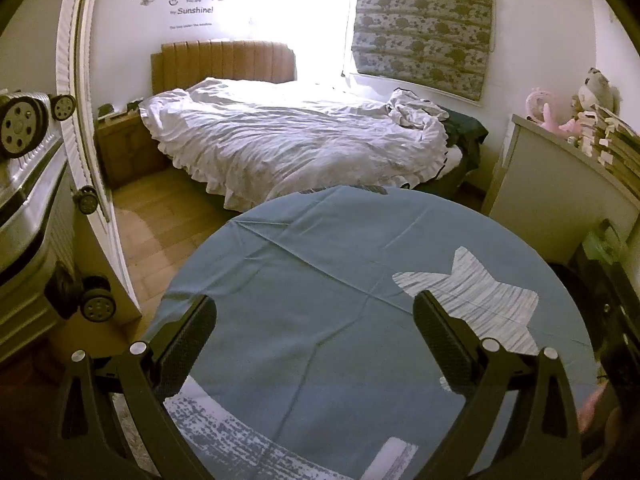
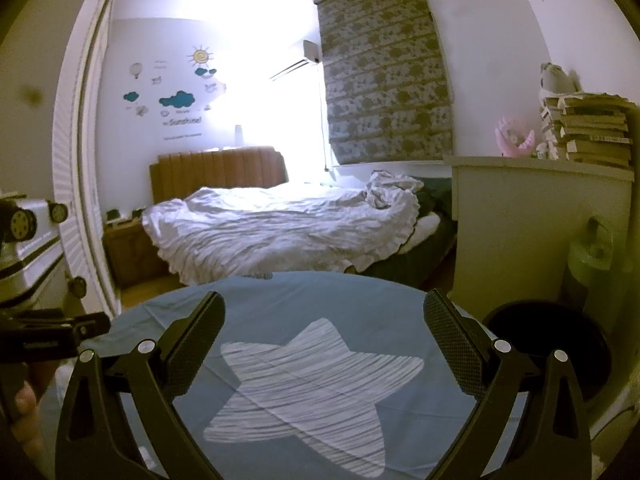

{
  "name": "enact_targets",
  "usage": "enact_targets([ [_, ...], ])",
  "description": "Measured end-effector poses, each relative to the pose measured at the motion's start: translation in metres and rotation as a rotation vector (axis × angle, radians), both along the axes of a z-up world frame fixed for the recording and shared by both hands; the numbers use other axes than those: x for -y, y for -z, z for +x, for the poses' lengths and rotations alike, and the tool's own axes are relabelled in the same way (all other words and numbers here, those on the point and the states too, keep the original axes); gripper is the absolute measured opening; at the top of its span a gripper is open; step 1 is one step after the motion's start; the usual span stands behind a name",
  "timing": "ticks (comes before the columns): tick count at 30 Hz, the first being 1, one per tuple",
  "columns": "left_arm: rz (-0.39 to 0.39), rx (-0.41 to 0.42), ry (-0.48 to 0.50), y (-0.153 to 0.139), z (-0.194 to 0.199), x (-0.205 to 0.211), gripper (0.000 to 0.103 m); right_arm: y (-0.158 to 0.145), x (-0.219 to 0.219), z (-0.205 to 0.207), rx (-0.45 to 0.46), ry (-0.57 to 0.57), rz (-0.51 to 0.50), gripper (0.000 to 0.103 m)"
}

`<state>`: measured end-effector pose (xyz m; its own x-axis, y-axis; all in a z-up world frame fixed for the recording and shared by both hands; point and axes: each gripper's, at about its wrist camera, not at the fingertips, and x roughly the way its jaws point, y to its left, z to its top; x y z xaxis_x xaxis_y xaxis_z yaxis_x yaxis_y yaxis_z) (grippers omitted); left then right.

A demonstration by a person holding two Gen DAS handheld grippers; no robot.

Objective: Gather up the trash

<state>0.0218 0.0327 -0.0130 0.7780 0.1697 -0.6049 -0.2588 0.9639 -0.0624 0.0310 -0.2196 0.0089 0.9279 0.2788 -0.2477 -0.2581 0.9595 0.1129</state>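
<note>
Both the left gripper (image 1: 314,320) and right gripper (image 2: 324,316) hover with jaws wide over the star-print cloth (image 2: 320,384) on the bench. No trash shows, so its handling cannot be judged; the black bin (image 2: 560,344) sits just right of the bench

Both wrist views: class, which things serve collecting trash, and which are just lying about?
Job: left tool, right tool, both open; dark round container beside table, probably the bin.
Lying about: bed, stacked books, pink toy, suitcase.

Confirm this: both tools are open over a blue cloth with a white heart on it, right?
Not quite: the right wrist view shows a white star, not a heart. Both tools, left and right, are open over the blue cloth.
</note>
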Motion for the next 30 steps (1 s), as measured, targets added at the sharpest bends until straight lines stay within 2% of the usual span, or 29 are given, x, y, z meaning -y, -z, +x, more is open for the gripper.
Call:
enact_targets([
  [30, -0.004, 0.000, 0.011, -0.0008, 0.0001, 0.0021, 0.098, 0.0002, -0.0001, -0.0005, 0.000, 0.001, 0.001, 0.098],
])
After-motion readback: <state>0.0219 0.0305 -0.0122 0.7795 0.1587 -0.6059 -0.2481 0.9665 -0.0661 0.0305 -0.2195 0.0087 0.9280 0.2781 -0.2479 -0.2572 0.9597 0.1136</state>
